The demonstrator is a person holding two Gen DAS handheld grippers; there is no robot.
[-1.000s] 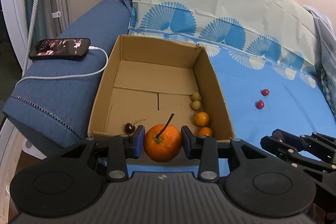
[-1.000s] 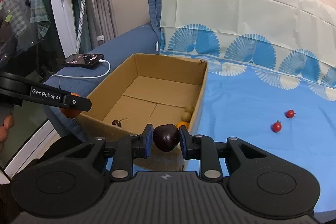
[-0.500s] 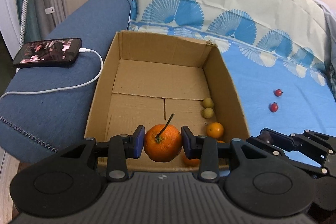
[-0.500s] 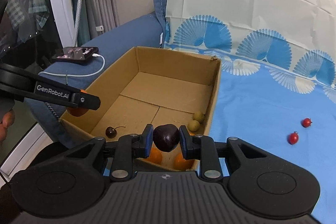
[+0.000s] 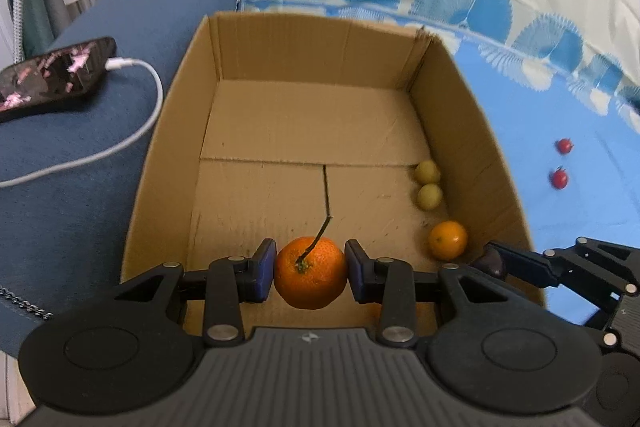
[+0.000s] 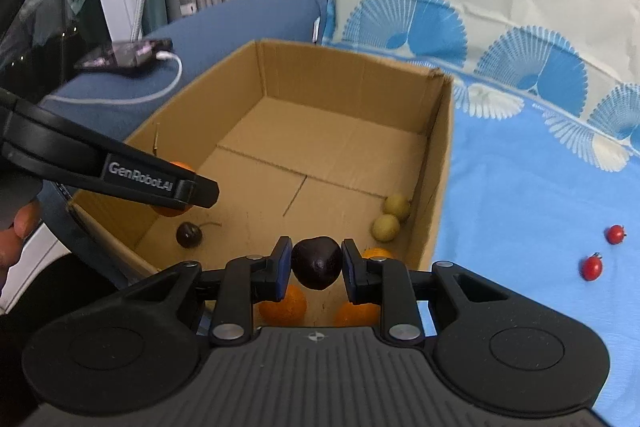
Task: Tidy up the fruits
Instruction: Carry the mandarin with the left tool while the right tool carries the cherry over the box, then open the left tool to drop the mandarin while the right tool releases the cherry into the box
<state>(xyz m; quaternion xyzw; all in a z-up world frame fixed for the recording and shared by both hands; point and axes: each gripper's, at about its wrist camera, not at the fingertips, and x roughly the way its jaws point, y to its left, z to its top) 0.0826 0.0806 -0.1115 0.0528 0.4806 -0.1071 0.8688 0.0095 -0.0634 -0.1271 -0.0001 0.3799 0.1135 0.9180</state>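
4 oranges (image 6: 282, 305) (1 gripped), 2 dark cherries (image 6: 189, 235), 2 yellow-green fruits (image 6: 386, 227), 2 red tomatoes (image 6: 591, 267), 1 box (image 6: 352, 75), 1 phone (image 6: 124, 53).

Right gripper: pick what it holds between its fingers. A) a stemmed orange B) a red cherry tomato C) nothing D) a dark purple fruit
D: in the right wrist view the right gripper is shut on a dark purple fruit, its pads pressing both sides, above the cardboard box; the stemmed orange sits in the left gripper.
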